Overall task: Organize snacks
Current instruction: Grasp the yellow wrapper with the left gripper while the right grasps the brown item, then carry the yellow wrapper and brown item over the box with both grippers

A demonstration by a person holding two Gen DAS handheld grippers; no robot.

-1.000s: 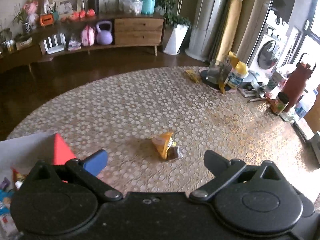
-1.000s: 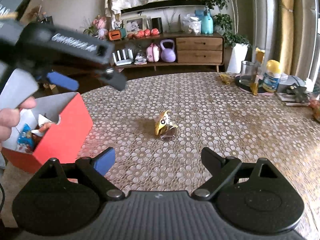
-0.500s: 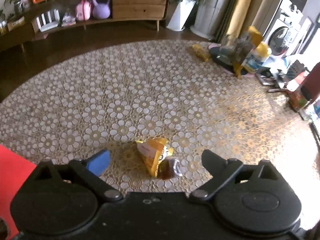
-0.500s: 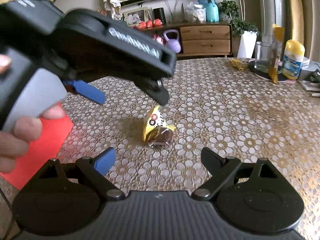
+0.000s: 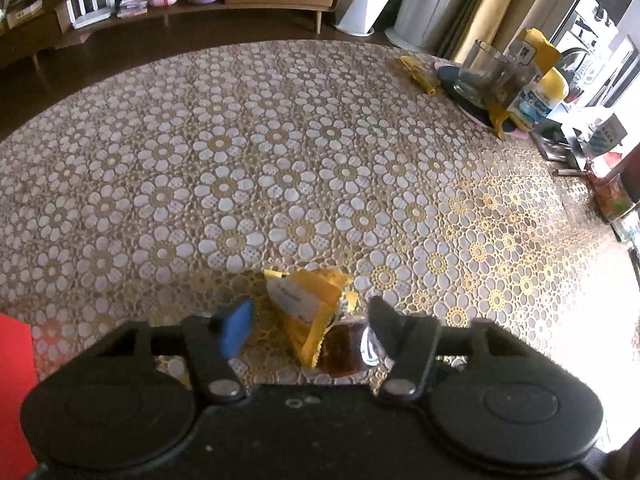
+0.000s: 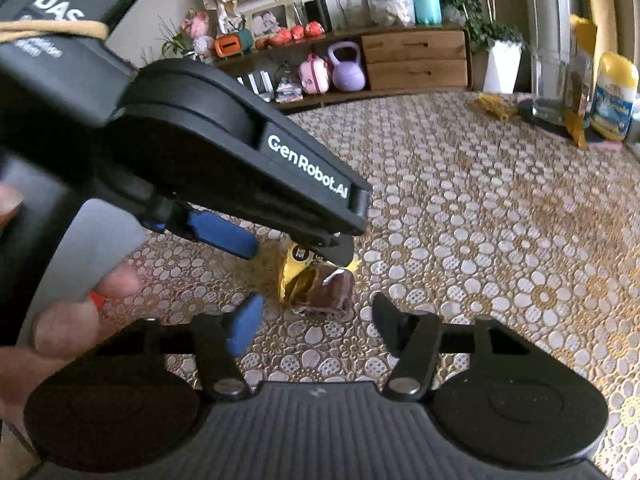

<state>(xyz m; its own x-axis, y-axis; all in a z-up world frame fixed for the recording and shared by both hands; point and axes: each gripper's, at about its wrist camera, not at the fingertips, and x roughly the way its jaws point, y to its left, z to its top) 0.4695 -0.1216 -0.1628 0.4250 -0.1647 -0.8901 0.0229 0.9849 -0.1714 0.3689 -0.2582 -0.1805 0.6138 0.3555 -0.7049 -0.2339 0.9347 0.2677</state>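
Closing in on the snack pack [image 5: 310, 312] w/ both tools rn. It's a torn yellow wrapper w/ a brown cake-ish bit poking out in clear film, lying on the lace-pattern table [image 5: 280, 140] right at the near edge of both views.

Left gripper [image 5: 306, 316]: jaws have just been closing, now roughly half open. Pack sits between the blue pad and the black finger; the black one looks right up against the clear film end, the blue pad has a gap to the wrapper. So not clamped yet imo.

Right gripper [image 6: 314, 316]: jaws also just been closing, about half open, nothing held. Pack is just beyond its fingertips, not between them.

How I'd do it: let ONE tool take it. Left is already straddling it, so squeeze across the yellow wrapper body, not the slippery film end. Go gentle, cake looks squishy and the wrapper's open, so contents could slide out if it's tipped. Keep the right one back a bit, they're crowding each other.

Hard to see: from the right wrist view the left tool's body covers the top of the pack, so can't confirm contact from there. Red box [image 5: 14, 380] is only a sliver at the left edge, its opening isn't visible. A person's fingers [image 6: 68, 320] are cut off at the frame edge. Farther out, glass jar [image 5: 486, 70] and the bottles are too smeared to read.
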